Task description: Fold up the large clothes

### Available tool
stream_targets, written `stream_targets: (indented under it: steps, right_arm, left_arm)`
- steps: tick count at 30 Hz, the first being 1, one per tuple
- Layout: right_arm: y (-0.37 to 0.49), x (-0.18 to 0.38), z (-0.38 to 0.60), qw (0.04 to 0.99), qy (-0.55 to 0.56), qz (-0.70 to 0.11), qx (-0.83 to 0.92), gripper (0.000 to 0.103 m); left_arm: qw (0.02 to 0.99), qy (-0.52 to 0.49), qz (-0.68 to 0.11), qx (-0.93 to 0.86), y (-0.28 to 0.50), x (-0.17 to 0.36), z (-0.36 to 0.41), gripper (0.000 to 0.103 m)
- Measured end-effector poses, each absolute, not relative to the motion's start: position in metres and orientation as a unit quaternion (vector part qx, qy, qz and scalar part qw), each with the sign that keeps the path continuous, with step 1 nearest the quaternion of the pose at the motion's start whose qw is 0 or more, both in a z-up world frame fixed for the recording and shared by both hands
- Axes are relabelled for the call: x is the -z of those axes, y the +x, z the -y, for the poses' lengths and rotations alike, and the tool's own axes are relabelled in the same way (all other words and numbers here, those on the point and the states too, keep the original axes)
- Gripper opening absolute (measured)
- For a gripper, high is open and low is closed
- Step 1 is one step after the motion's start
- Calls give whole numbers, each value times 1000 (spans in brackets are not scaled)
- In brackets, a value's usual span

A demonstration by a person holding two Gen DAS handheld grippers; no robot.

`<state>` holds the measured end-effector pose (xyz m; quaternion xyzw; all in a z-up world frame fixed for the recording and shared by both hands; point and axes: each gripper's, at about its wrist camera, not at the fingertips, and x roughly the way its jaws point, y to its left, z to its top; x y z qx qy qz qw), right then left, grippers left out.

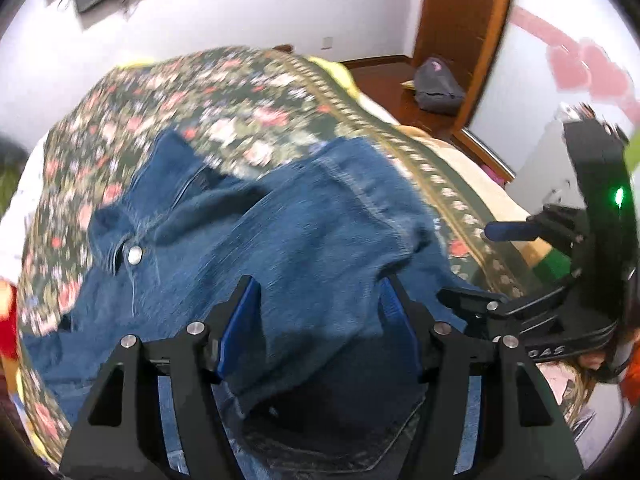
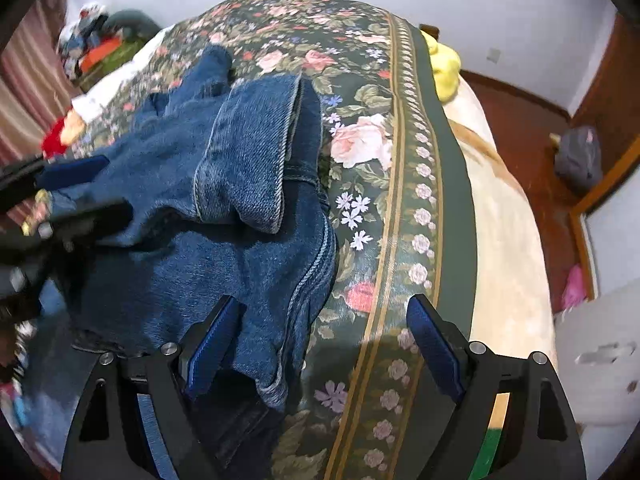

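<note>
A pair of blue jeans [image 1: 280,240] lies bunched on a dark floral bedspread [image 1: 224,96]; the waist button [image 1: 135,255] shows at the left. My left gripper [image 1: 318,300] is open, jaws wide, with denim lying between and under the blue pads. In the right wrist view the jeans [image 2: 208,208] lie heaped with a folded leg on top. My right gripper [image 2: 324,328] is open over the jeans' right edge and the bedspread [image 2: 360,92]. The left gripper shows at the left edge [image 2: 80,192], the right gripper at the right edge [image 1: 492,260].
The bed's cream side [image 2: 508,240] drops to a brown wooden floor [image 2: 520,104]. A grey bag [image 2: 578,156] lies by the wooden door frame [image 1: 464,32]. A yellow item [image 2: 444,64] sits at the bed's far corner. Clutter [image 2: 92,40] lies far left.
</note>
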<state>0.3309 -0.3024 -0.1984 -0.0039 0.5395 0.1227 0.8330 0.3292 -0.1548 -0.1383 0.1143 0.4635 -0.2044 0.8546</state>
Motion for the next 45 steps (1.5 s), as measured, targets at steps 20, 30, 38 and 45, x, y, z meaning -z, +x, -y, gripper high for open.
stream_targets:
  steps: [20, 30, 38, 45]
  right_arm:
    - [313, 157, 324, 841, 57, -524, -124, 85]
    - [329, 163, 258, 827, 34, -535, -169, 85]
    - [328, 180, 224, 813, 5, -558, -165, 85]
    - [325, 188, 224, 808, 12, -568, -157, 88]
  left_arm:
    - [901, 88, -380, 190, 331, 94, 129, 10]
    - [940, 28, -334, 72, 309, 52, -11, 6]
    - [906, -40, -416, 63, 278, 117, -97, 7]
    - [828, -164, -531, 74, 244, 205, -134, 31]
